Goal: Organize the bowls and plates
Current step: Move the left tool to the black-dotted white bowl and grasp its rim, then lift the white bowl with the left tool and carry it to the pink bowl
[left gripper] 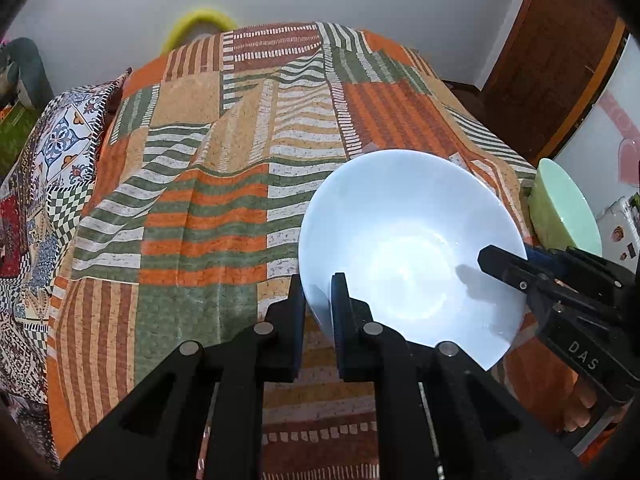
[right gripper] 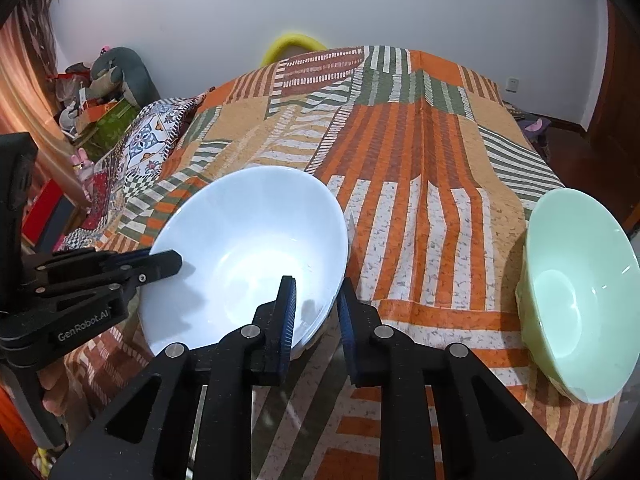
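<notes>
Two claws share one rim: the left claw (left gripper: 318,300) straddles the near-left edge of the wide, glossy white ceramic bowl (left gripper: 408,248), one finger inside and one outside, pinched onto the wall as far as its own view shows, while the right claw (right gripper: 316,308) brackets the near-right edge of the same bowl with a visible gap beside its outer finger, so whether it truly clamps the rim cannot be told. That bowl sits tilted on the bed, on the orange, green and cream striped patchwork bedspread (left gripper: 224,184), or just above it, directly ahead of both claws and between them. Off to the right, well apart from the white bowl and nearer the right claw than the left, a pale mint-green glazed bowl (right gripper: 576,296) rests near the bed's right edge. My judgement is that nesting the two bowls turns on this sideways offset: the white one would have to travel rightward, level, with both claws keeping pace. Farther back the bedspread lies bare, then a folded, blue-patterned quilt (right gripper: 160,136) at the left, and a plain white wall (right gripper: 360,12)
</notes>
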`<control>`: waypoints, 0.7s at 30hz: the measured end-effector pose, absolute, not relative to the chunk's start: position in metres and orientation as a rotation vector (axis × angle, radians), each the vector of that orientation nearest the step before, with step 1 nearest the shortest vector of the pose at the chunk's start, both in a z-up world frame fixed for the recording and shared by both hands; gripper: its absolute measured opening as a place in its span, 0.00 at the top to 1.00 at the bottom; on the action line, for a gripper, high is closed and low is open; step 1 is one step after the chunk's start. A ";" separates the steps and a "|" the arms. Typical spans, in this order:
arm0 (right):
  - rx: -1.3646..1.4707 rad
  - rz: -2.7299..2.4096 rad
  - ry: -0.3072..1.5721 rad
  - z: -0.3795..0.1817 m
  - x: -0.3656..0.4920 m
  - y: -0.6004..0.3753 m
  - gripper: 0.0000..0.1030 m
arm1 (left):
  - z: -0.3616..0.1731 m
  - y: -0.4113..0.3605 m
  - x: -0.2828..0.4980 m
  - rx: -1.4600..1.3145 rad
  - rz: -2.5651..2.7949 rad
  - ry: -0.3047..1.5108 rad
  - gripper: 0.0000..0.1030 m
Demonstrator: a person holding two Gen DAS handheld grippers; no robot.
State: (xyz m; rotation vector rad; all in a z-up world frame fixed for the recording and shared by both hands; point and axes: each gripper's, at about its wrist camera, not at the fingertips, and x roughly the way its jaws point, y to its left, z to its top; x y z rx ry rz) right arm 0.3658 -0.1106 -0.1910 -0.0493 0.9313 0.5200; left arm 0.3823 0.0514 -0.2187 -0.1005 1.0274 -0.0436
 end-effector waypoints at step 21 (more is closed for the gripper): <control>-0.029 0.578 0.808 -0.124 0.299 -0.111 0.82 | -0.132 0.053 0.293 -0.091 -0.013 0.897 0.89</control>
